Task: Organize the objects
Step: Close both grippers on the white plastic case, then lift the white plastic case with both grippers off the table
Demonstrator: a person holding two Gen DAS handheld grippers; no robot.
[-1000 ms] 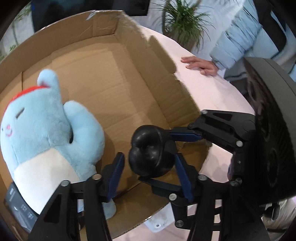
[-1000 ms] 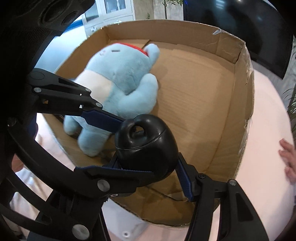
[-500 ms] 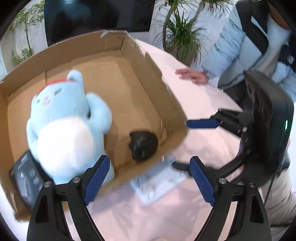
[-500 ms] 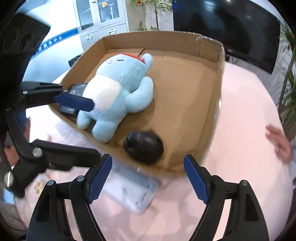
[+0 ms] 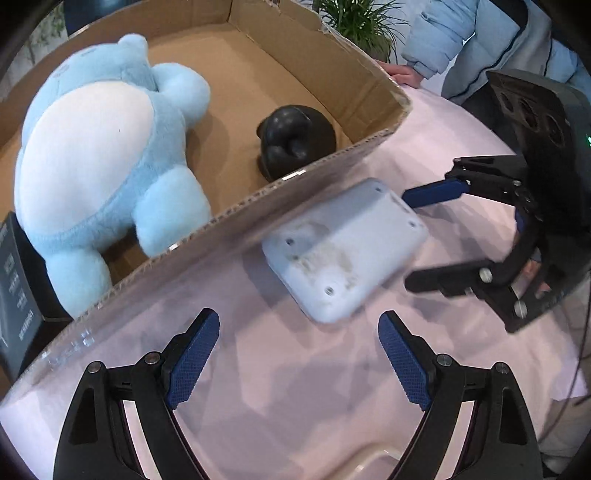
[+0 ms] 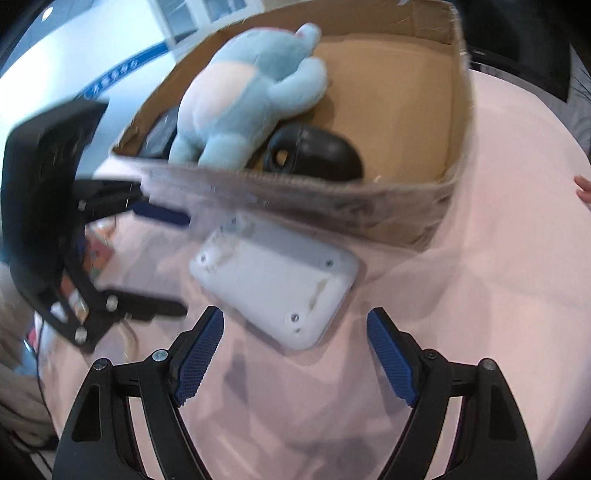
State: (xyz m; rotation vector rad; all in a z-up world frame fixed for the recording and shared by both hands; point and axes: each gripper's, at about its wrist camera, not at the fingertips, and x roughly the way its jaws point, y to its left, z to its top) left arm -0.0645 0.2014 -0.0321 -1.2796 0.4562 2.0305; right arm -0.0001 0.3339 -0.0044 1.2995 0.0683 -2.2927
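A cardboard box (image 5: 258, 206) (image 6: 458, 118) on the pink table holds a light-blue plush toy (image 5: 99, 147) (image 6: 251, 85), a black kettlebell-shaped object (image 5: 295, 136) (image 6: 314, 151) and a dark flat box (image 5: 16, 273). A white flat device (image 5: 343, 247) (image 6: 277, 280) lies face down on the table just outside the box's near wall. My left gripper (image 5: 299, 358) is open and empty, a little short of the device. My right gripper (image 6: 295, 350) is open and empty, also just before it, and shows in the left view (image 5: 443, 236).
The pink tablecloth (image 5: 295, 406) covers a round table. A person in a light-blue jacket (image 5: 461, 33) stands at the far side with a hand (image 5: 404, 75) on the table. A potted plant (image 5: 354, 18) is behind the box.
The right gripper let go of the black object, which now lies in the box. Both grippers pulled back out of the box and lowered toward the white device on the table.
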